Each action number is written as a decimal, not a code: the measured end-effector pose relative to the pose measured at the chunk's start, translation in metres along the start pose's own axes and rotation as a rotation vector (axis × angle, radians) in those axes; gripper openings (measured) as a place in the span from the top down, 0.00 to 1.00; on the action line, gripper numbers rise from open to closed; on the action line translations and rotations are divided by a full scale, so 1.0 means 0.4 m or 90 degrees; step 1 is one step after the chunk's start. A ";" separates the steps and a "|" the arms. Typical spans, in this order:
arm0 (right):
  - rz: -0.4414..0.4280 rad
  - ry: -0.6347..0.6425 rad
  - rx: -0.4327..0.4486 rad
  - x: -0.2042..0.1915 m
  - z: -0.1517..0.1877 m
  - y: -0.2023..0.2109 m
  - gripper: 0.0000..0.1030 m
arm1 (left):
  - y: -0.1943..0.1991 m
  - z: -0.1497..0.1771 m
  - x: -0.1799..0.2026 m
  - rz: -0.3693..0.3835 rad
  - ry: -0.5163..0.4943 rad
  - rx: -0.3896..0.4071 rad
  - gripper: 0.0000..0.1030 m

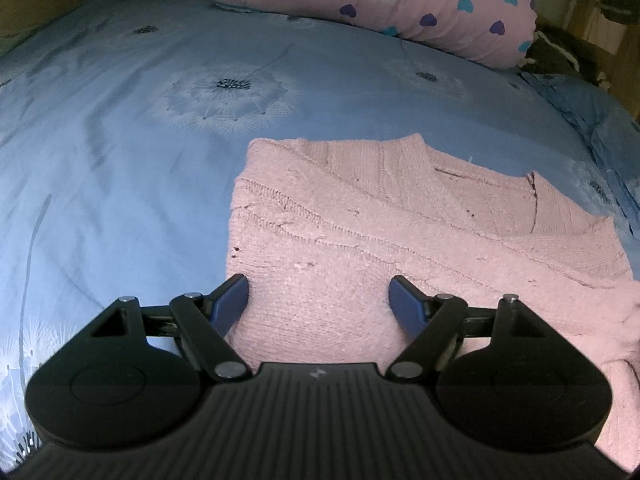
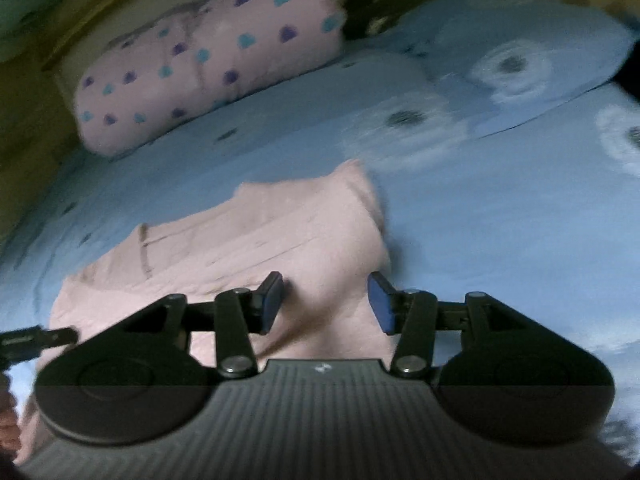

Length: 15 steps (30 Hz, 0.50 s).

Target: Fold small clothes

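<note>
1. Left wrist view: my left gripper [image 1: 319, 300] hangs over the near part of the pink knit sweater [image 1: 400, 240], jaws spread wide with nothing between them. The blue pads [image 1: 232, 300] sit just above the knit (I cannot tell whether they touch it).
2. Left wrist view: the sweater lies flat on the blue dandelion-print bedsheet [image 1: 120, 160], partly folded, with a sleeve laid across the body and the neckline toward the far side. A pink pillow with heart print [image 1: 380, 0] rests at the far edge of the bed, well apart from the sweater.
3. Right wrist view (blurred): my right gripper [image 2: 326, 302] is also parted and holds nothing. It hovers over the sweater [image 2: 248, 240] near its right edge, with the bedsheet [image 2: 500, 240] bare to the right.
4. Right wrist view: the heart-print pillow [image 2: 200, 72] lies beyond the sweater, and a blue pillow [image 2: 520, 52] lies beside it to the right.
</note>
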State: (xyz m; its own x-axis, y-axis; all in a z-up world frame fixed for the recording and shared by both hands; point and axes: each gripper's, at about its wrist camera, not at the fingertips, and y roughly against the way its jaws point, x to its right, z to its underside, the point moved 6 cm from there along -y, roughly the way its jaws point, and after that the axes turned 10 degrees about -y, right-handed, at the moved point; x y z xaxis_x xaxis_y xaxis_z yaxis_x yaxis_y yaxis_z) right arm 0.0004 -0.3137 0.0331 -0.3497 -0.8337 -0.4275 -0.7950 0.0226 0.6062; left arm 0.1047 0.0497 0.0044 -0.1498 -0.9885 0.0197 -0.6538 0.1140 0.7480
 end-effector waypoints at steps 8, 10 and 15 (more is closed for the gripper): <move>0.008 0.086 0.066 -0.024 -0.070 0.032 0.51 | 0.030 -0.004 -0.017 0.029 0.034 0.010 0.21; -0.014 0.139 0.036 -0.049 -0.083 0.005 0.51 | 0.039 -0.006 -0.025 0.037 0.044 0.015 0.21; -0.054 0.285 -0.073 -0.133 -0.051 -0.095 0.52 | 0.052 -0.014 -0.031 0.035 0.044 0.026 0.21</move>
State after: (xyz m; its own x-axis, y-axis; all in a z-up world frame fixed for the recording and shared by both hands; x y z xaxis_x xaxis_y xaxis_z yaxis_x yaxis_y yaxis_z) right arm 0.0593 -0.2814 0.0462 -0.0180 -0.9866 -0.1623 -0.7429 -0.0955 0.6625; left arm 0.0970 0.0639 0.0234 -0.1352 -0.9851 0.1061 -0.6757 0.1700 0.7173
